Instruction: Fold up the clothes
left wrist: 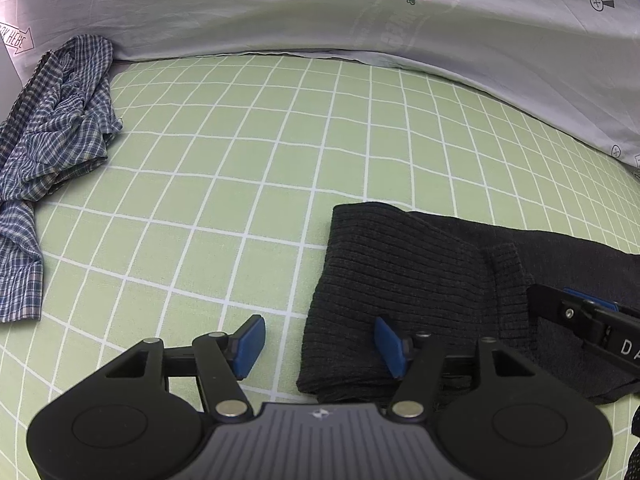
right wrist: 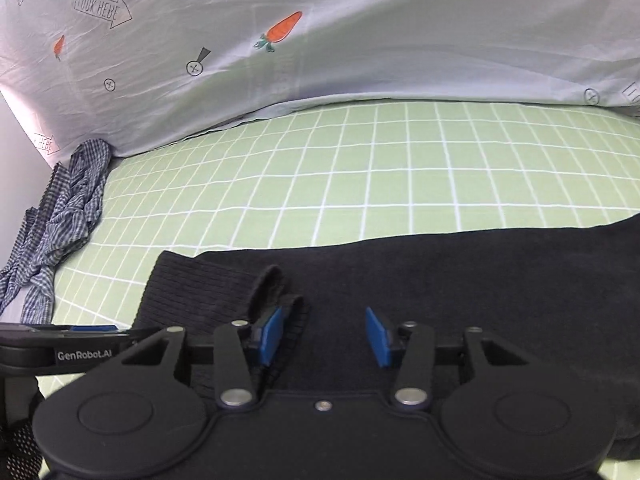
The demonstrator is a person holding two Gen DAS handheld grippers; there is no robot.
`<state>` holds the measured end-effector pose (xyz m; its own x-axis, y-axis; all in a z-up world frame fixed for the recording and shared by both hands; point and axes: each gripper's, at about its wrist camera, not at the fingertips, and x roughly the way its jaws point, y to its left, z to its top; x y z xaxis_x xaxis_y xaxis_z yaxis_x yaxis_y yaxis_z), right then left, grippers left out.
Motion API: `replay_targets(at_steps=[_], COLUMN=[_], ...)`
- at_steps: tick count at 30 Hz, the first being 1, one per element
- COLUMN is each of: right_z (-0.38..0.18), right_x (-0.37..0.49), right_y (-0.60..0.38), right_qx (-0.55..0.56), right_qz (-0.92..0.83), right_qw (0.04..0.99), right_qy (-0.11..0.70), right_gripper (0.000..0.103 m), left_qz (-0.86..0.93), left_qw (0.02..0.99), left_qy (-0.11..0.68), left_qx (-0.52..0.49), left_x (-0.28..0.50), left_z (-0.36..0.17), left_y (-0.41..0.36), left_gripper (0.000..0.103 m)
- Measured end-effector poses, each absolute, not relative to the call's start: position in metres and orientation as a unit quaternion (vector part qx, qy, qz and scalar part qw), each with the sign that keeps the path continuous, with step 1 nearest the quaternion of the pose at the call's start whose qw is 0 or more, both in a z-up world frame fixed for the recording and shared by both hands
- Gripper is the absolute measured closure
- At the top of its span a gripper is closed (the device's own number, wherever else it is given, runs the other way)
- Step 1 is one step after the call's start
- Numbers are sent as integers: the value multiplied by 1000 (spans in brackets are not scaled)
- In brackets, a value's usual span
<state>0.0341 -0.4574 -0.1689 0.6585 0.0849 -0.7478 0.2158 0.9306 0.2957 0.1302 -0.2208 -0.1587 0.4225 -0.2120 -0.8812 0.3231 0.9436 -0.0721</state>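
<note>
Dark ribbed knit garment (left wrist: 420, 280) is lying flat on the green grid-patterned sheet (left wrist: 240, 168), folded into a long band; its ribbed hem end is facing the left gripper, the rest is stretching off to the right across the right wrist view (right wrist: 460, 280)

Left gripper (left wrist: 320, 344) is hovering low at the garment's left edge, jaws standing apart; the right blue pad (left wrist: 390, 346) is sitting over the knit, the left pad over bare sheet. Nothing is being pinched between them

Right gripper (right wrist: 324, 334) is sitting over the garment's middle, jaws parted, with dark knit showing in the gap but not clamped. A raised loop of ribbed fabric (right wrist: 268, 292) is standing just beside its left pad; whether it is touching the pad cannot be told

Each gripper is showing at the edge of the other's view, so the 2 are working close together

Blue checked shirt (left wrist: 56, 152) is lying crumpled at the far left of the sheet, well apart from the knit garment. Pale bedding with carrot print (left wrist: 360, 20) is rising along the back edge
</note>
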Motion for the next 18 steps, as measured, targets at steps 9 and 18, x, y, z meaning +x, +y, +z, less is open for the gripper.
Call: replay_targets(at_steps=[9, 18], right_z=[-179, -175], right_x=[44, 42], right_y=[-442, -445], right_qx=[215, 247], right_qz=[-20, -6], right_qw=[877, 873], right_qy=[429, 420], right_gripper=[55, 44], left_qz=[-160, -159], left_qw=[840, 842], left_qy=[516, 514], left_qx=[48, 46], left_x=[132, 132], left_z=[-161, -163], left_y=[-218, -216], left_gripper=[34, 31])
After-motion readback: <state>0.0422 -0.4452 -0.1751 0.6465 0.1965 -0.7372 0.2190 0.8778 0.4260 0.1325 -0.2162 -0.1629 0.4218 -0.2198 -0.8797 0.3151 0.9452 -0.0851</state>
